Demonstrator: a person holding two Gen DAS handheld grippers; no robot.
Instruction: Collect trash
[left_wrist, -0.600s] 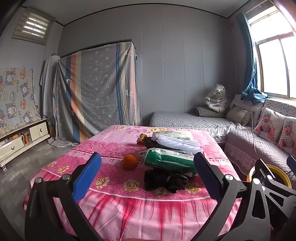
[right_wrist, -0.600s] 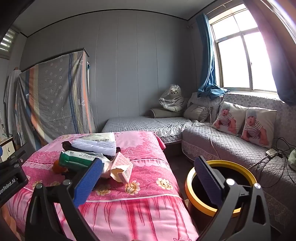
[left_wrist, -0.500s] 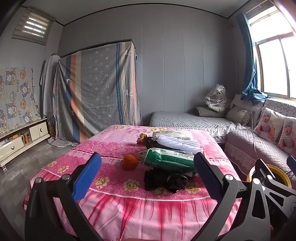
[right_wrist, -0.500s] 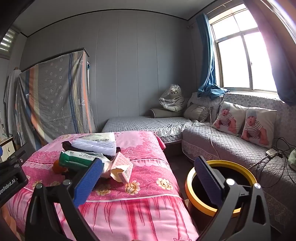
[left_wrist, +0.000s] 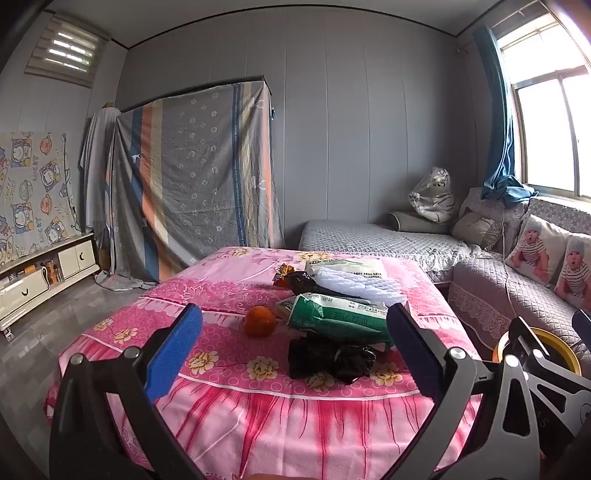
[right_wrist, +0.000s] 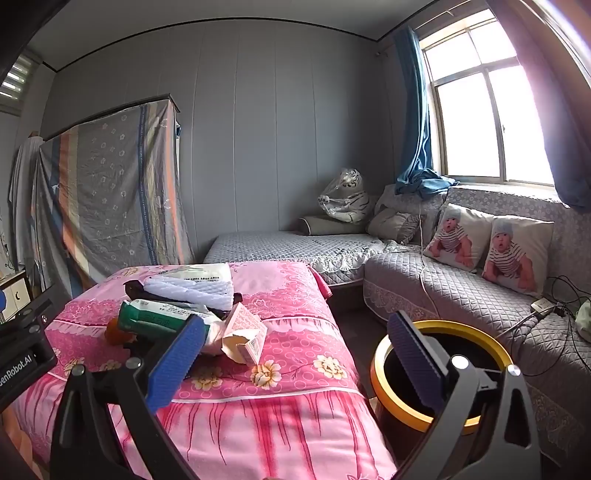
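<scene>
A pink floral table (left_wrist: 221, 406) holds a pile of trash: a crumpled black bag (left_wrist: 328, 360), a green and white packet (left_wrist: 340, 319), an orange (left_wrist: 259, 321), a white quilted pack (left_wrist: 354, 282) and a torn pink carton (right_wrist: 243, 336). A black bin with a yellow rim (right_wrist: 439, 373) stands on the floor right of the table. My left gripper (left_wrist: 295, 350) is open and empty, short of the black bag. My right gripper (right_wrist: 295, 354) is open and empty, between the table's corner and the bin.
A grey quilted sofa (right_wrist: 461, 295) with baby-print cushions (right_wrist: 491, 247) runs along the right wall under the window. A day bed (left_wrist: 369, 240) lies behind the table. A draped wardrobe (left_wrist: 192, 177) and low white cabinet (left_wrist: 40, 273) stand at the left. Cables (right_wrist: 546, 310) lie on the sofa.
</scene>
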